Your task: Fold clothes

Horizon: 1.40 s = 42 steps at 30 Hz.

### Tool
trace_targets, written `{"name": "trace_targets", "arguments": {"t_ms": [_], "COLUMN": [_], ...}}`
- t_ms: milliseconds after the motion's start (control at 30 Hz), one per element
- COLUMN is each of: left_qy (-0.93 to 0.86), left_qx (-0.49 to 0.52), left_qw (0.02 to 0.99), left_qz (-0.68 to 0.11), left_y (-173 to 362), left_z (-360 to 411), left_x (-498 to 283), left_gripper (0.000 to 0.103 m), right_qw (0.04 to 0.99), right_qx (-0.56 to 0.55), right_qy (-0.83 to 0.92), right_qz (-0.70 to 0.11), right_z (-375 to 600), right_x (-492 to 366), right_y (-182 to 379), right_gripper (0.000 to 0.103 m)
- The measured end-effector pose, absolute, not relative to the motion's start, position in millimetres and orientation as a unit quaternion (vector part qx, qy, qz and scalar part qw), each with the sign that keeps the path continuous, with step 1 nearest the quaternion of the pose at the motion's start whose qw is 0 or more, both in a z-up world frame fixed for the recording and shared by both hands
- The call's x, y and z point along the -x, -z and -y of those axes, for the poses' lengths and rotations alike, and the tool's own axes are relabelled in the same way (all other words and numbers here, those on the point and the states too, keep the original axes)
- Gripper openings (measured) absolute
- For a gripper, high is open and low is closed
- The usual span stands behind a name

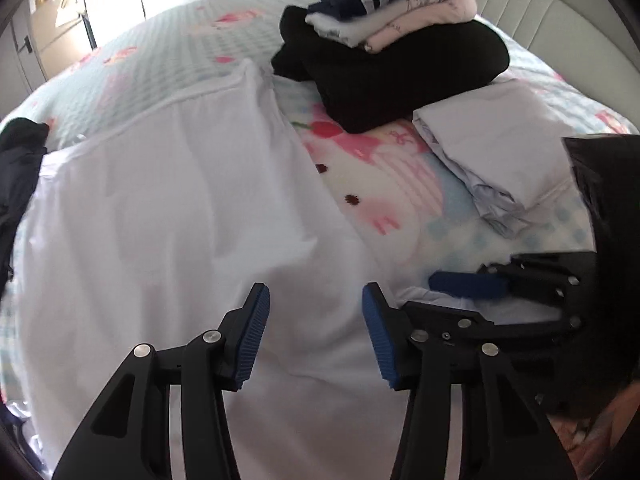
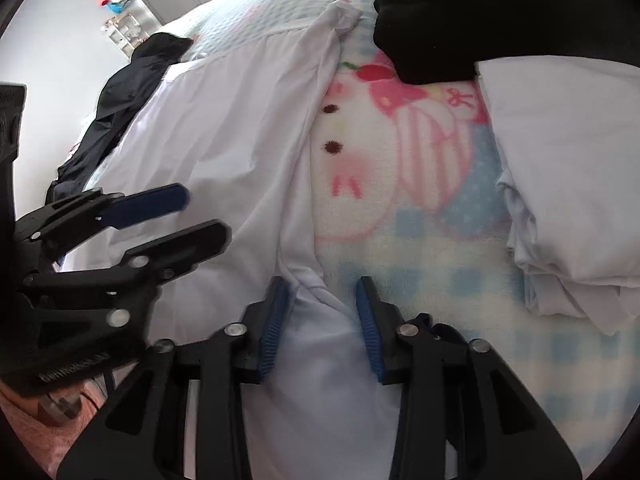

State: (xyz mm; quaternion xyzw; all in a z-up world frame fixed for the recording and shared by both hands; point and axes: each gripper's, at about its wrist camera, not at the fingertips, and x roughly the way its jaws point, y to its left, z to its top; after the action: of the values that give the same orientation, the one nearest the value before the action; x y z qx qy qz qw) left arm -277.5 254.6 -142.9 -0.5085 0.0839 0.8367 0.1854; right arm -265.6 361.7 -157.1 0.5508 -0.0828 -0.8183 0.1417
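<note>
Garment: a white garment (image 1: 168,216) of thin, smooth cloth lies spread flat over the near half of the bed, with soft creases running along its length and a stitched hem at its far end.
Garment edge: its right edge is folded or rolled in on itself, forming a long ridge that runs from the far corner (image 2: 340,16) down toward the near side, next to the cartoon print of the blanket (image 2: 420,240).
Left gripper: the left gripper (image 1: 316,300) hangs over the middle of the white cloth, its blue ribbed pads (image 1: 252,336) standing well apart, with only flat cloth visible between them.
Right gripper: the right gripper (image 2: 322,292) sits at the near right edge of the garment; a bunched fold of the white cloth lies between its blue pads (image 2: 274,328), touching the left pad, while a gap shows at the right one, so the jaws are not pressed together on it.
Folded pile: a stack of folded clothes (image 1: 388,44), black at the bottom with pale and navy striped pieces on top, rests farther up the bed.
Folded white piece: a folded white item (image 1: 492,160) lies just beside that stack, apart from the spread garment.
Dark clothing: a heap of unfolded dark clothes (image 2: 128,92) lies at the garment's left edge.
</note>
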Motion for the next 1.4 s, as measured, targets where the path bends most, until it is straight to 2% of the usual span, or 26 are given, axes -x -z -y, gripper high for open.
{"name": "trace_targets", "arguments": {"t_ms": [200, 333, 400, 533, 567, 700, 800, 1200, 1233, 1333, 1400], "left_qy": [-0.816, -0.819, -0.822, -0.823, -0.825, -0.827, -0.830, -0.854, -0.854, -0.854, -0.851], "left_qx": [0.542, 0.541, 0.541, 0.544, 0.542, 0.538, 0.534, 0.504, 0.504, 0.504, 0.507], "left_qw": [0.168, 0.160, 0.152, 0.146, 0.147, 0.150, 0.151, 0.124, 0.125, 0.131, 0.134], "left_qz": [-0.108, -0.103, -0.091, -0.072, -0.067, -0.062, -0.060, -0.039, -0.028, -0.002, -0.011], "left_y": [171, 170, 169, 171, 171, 170, 166, 141, 142, 142, 146], "left_z": [-237, -228, -222, -212, -210, -206, -205, -181, -179, -171, -178], "left_x": [283, 278, 278, 273, 271, 264, 260, 235, 235, 236, 239], "left_gripper": [0.052, 0.052, 0.052, 0.052, 0.052, 0.052, 0.052, 0.053, 0.053, 0.053, 0.053], "right_qw": [0.154, 0.160, 0.170, 0.215, 0.220, 0.210, 0.188, 0.157, 0.145, 0.148, 0.156], "right_qx": [-0.544, -0.513, -0.496, -0.478, -0.483, -0.512, -0.519, -0.507, -0.504, -0.494, -0.504], "right_qy": [0.819, 0.838, 0.847, 0.848, 0.844, 0.831, 0.829, 0.843, 0.847, 0.853, 0.846], "right_qz": [0.100, 0.093, 0.091, 0.077, 0.073, 0.058, 0.088, 0.089, 0.085, 0.079, 0.073], "right_z": [-366, -363, -361, -339, -333, -315, -321, -328, -329, -329, -325], "right_x": [264, 262, 260, 262, 266, 284, 289, 284, 282, 278, 281], "right_y": [155, 143, 136, 132, 135, 157, 164, 154, 152, 146, 154], "right_gripper": [0.033, 0.033, 0.027, 0.023, 0.017, 0.008, 0.003, 0.008, 0.012, 0.035, 0.037]}}
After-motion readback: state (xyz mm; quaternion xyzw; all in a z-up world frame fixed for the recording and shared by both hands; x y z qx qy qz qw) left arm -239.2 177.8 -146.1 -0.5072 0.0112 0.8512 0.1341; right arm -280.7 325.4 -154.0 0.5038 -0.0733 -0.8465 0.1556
